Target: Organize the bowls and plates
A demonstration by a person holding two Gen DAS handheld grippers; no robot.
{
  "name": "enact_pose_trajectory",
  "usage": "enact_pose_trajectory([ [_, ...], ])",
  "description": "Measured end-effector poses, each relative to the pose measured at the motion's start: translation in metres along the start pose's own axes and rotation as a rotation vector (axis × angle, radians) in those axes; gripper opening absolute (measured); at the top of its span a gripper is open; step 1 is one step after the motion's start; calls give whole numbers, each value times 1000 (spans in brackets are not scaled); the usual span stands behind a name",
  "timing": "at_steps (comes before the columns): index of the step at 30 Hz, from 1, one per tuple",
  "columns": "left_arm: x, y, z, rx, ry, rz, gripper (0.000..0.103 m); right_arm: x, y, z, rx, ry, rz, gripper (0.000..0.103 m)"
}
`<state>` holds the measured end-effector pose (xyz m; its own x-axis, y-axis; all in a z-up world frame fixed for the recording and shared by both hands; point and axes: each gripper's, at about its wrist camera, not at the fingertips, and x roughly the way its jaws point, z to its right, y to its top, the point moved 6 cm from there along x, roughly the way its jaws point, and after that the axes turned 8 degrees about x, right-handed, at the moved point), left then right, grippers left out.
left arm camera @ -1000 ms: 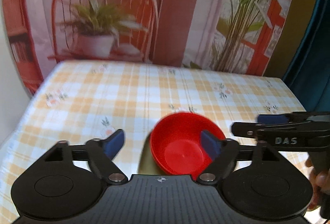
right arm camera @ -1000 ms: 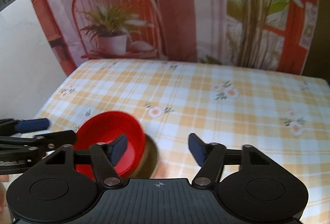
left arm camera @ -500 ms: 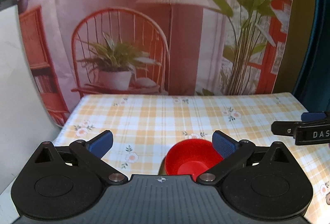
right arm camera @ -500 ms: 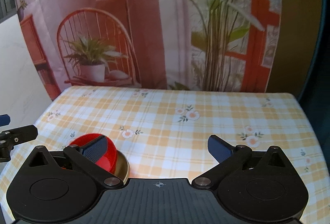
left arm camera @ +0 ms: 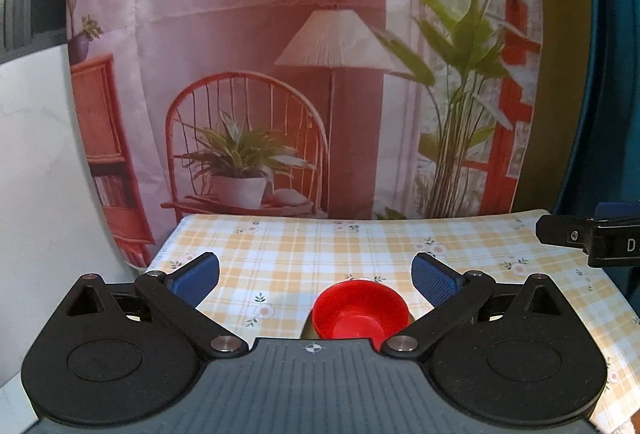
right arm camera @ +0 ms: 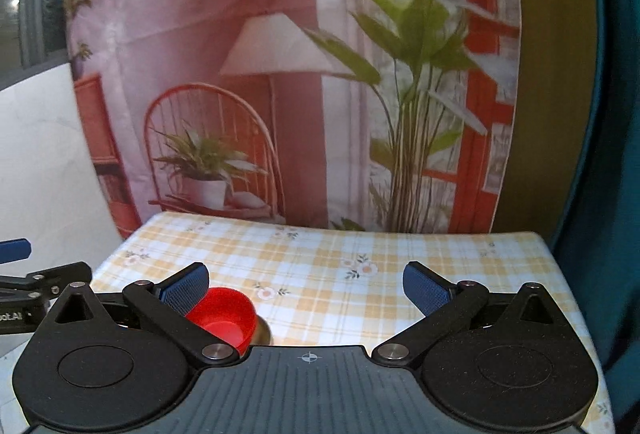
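Observation:
A red bowl (left arm camera: 360, 310) stands on the yellow checked tablecloth (left arm camera: 304, 258), resting on a darker, gold-edged dish whose rim just shows beneath it (right arm camera: 264, 330). My left gripper (left arm camera: 316, 274) hovers above and behind the bowl, jaws wide open, nothing between its blue pads. In the right wrist view the same bowl (right arm camera: 224, 318) lies low at the left, partly hidden by the left finger. My right gripper (right arm camera: 306, 284) is also wide open and empty. Each gripper's tip shows at the edge of the other's view.
A printed backdrop (left arm camera: 280, 74) with a chair, lamp and plants hangs behind the table's far edge. A white wall (left arm camera: 36, 174) stands at the left, a teal curtain (right arm camera: 600, 154) at the right. The cloth (right arm camera: 360, 266) stretches right of the bowl.
Both grippers have risen and pulled back from the red bowl, which now looks smaller and lower. Their jaws opened wider. The bowl stays on the table.

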<state>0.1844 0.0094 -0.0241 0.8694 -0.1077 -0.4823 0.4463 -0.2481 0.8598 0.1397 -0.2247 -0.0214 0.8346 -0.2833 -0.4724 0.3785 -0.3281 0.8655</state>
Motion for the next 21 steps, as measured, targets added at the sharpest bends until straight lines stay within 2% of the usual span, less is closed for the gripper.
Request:
enact_pose_trajectory([
  [4,-32,-3,5,16,21,29,103,-32,-9,-10,-6,-7,35,103],
  [10,-62,-7,5,-20,45,39,103,-65,-29,-16,8,-22,37,103],
  [21,-81,-20,5,-23,54,37,103,-90,-44,-22,10,-17,81,103],
])
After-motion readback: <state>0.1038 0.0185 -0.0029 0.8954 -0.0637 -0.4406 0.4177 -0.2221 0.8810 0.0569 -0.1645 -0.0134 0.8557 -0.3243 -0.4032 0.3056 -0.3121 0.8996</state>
